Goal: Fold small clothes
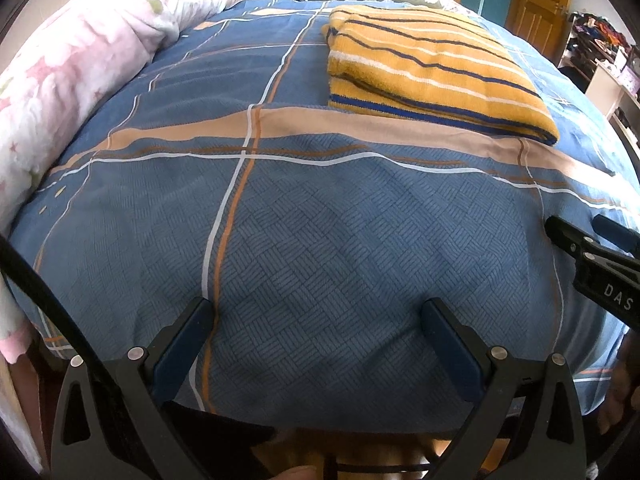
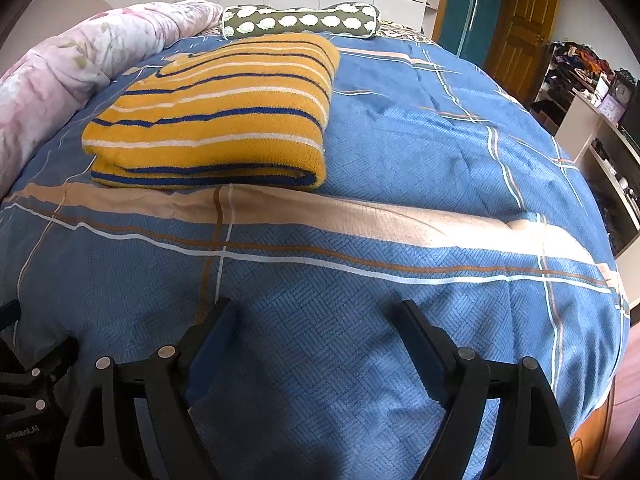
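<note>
1. Left claw (image 1: 318, 316): jaws wide, nothing between them, poised above the bedspread (image 1: 320, 240) at the lower middle of its own view.
2. Right claw (image 2: 314, 318): jaws likewise wide and empty, over bare bedspread in the lower middle of its view; its tip also shows at the right edge of the left view.
3. Sweater (image 2: 216, 112): yellow, striped, folded into a flat rectangle. It lies in the upper left of the right view and the upper right of the left view, well apart from both claws. Judged: the fold looks complete, which would explain why both claws stand off empty.
4. Edges: the sweater's near fold runs along the tan band of the bedspread.
5. Open room: bare spread between claws and sweater; a pink quilt (image 1: 60, 92) bounds the left, a spotted pillow (image 2: 300, 20) the top.
</note>
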